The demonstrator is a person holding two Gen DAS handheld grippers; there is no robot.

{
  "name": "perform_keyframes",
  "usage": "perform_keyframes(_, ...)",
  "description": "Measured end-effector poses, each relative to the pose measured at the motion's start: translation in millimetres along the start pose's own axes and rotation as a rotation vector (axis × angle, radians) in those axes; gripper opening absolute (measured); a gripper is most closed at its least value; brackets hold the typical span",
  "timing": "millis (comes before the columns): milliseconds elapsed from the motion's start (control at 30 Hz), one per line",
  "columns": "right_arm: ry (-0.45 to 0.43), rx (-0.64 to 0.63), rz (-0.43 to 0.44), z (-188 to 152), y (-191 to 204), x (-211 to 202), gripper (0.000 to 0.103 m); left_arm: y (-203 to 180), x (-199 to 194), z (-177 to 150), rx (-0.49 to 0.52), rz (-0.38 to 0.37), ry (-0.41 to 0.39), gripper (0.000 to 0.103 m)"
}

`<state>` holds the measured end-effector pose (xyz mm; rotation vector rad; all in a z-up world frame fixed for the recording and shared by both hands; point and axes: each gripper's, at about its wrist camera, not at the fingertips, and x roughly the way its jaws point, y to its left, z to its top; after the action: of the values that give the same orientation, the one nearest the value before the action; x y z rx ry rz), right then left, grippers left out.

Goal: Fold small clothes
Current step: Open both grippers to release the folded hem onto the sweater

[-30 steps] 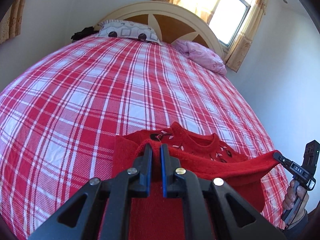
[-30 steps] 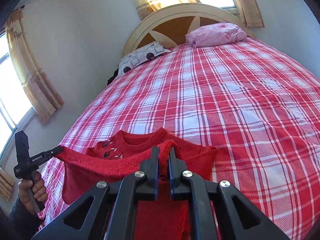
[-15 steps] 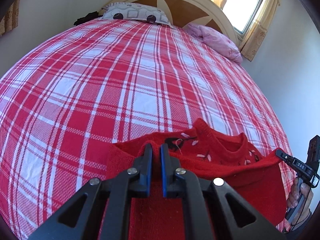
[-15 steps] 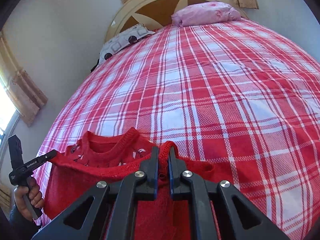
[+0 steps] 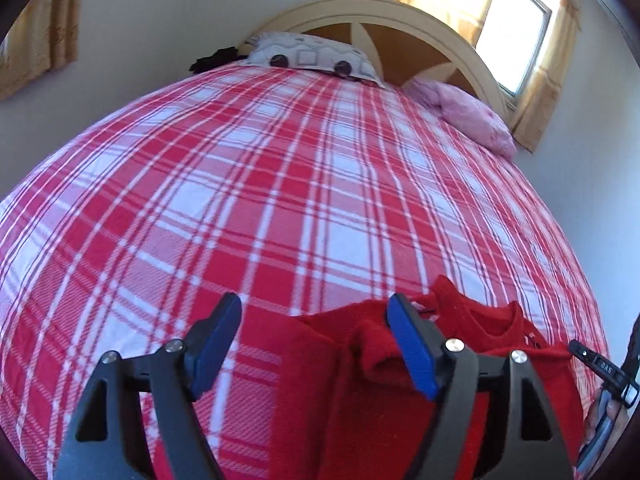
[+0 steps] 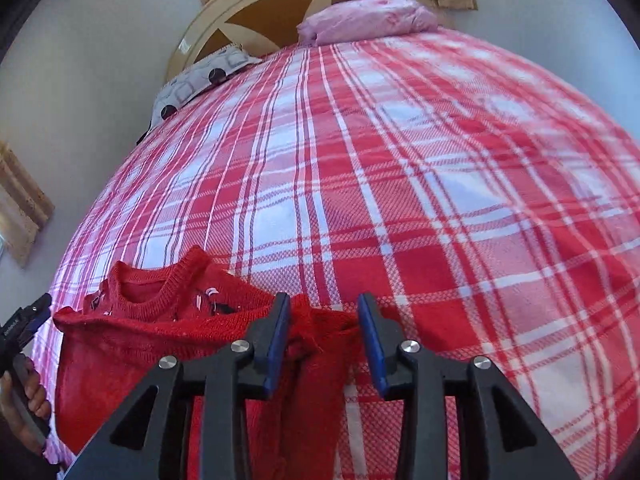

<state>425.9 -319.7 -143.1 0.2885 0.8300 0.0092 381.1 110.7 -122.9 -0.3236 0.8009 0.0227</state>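
**Both grippers stood open over the red sweater at the foot of the bed**

The left gripper (image 5: 314,344) had its blue-padded fingers (image 5: 412,354) spread wide, nothing between them but checked cloth and a bunched fold of knit lying by the right-hand pad. The right gripper (image 6: 324,338) was likewise parted, a rumpled ridge of the garment sitting loose in the gap without being pinched.

The red sweater (image 6: 160,332) lay on the red-and-white plaid bedspread (image 6: 400,180) near the bed's foot, its ribbed neckline pointing toward twelve o'clock, at the headboard (image 5: 384,20). Small dark and white decorations on the chest were half covered by the folded-over layer and too small to read. The lower part of the garment ran out of sight beneath both tools.

In the left wrist view, the right gripper showed only as a tip at four o'clock, cut off by the frame edge, the holding hand mostly out of shot. At the far end sat a grey patterned pillow (image 5: 312,56) and a pink pillow (image 6: 368,18); a dark object beside the grey one was unclear.
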Motion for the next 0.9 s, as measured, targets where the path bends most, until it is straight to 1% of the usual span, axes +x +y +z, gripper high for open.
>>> perform_keyframes(67, -0.021, -0.032, 0.043, -0.3, 13.0, -14.6, 0.043, 6.3, -4.5, -4.4, -0.022, -0.002, 0.009, 0.078)
perform_keyframes(100, -0.025, -0.063, 0.069, -1.7, 24.8, -22.3, 0.043, 5.3, -7.2, -9.4, -0.017, -0.016, 0.02, 0.078)
perform_keyframes(167, -0.009, -0.125, 0.109, -6.2, 47.4, -27.9, 0.043, -5.5, -11.0, -21.7, 0.033, -0.007, 0.03, 0.078)
perform_keyframes(200, 0.018, -0.153, 0.141, -8.9, 60.3, -26.6, 0.043, -11.9, -11.4, -26.1, 0.06, -0.002, 0.039, 0.078)
perform_keyframes(233, 0.063, -0.18, 0.187, -12.7, 73.9, -22.9, 0.043, -19.6, -10.9, -30.3, 0.089, -0.002, 0.052, 0.078)
perform_keyframes(300, 0.175, -0.223, 0.252, -21.4, 95.5, -7.8, 0.044, -35.8, -10.4, -38.8, 0.15, 0.011, 0.059, 0.078)
perform_keyframes(333, 0.216, -0.238, 0.255, -25.7, 104.2, 2.4, 0.044, -40.5, -10.1, -41.6, 0.168, 0.022, 0.053, 0.079)
perform_keyframes(367, 0.23, -0.241, 0.245, -28.7, 108.1, 10.0, 0.044, -46.4, -7.7, -45.3, 0.196, 0.047, 0.052, 0.079)
perform_keyframes(433, 0.252, -0.229, 0.199, -30.2, 109.0, 28.1, 0.044, -54.8, 2.9, -53.9, 0.256, 0.112, 0.07, 0.079)
perform_keyframes(500, 0.244, -0.153, 0.15, -26.7, 95.7, 42.6, 0.044, -52.3, 9.8, -60.7, 0.268, 0.143, 0.09, 0.079)
perform_keyframes(567, 0.211, -0.063, 0.153, -22.2, 80.2, 43.1, 0.044, -43.2, 15.6, -65.1, 0.248, 0.143, 0.118, 0.079)
perform_keyframes(600, 0.199, -0.015, 0.135, -20.3, 70.8, 41.3, 0.044, -36.9, 15.7, -66.2, 0.227, 0.134, 0.124, 0.081)
perform_keyframes(667, 0.193, 0.002, 0.12, -20.1, 62.8, 35.8, 0.044, -28.8, 8.4, -67.2, 0.202, 0.119, 0.122, 0.081)
perform_keyframes(733, 0.19, -0.021, 0.121, -24.7, 59.9, 22.8, 0.044, -24.4, -3.0, -70.1, 0.209, 0.134, 0.112, 0.08)
perform_keyframes(800, 0.169, -0.056, 0.108, -32.4, 53.6, 3.3, 0.044, -18.0, -17.9, -74.8, 0.21, 0.136, 0.091, 0.08)
perform_keyframes(900, 0.123, -0.106, 0.123, -55.3, 38.1, -36.6, 0.044, -3.0, -36.7, -84.2, 0.204, 0.15, 0.068, 0.08)
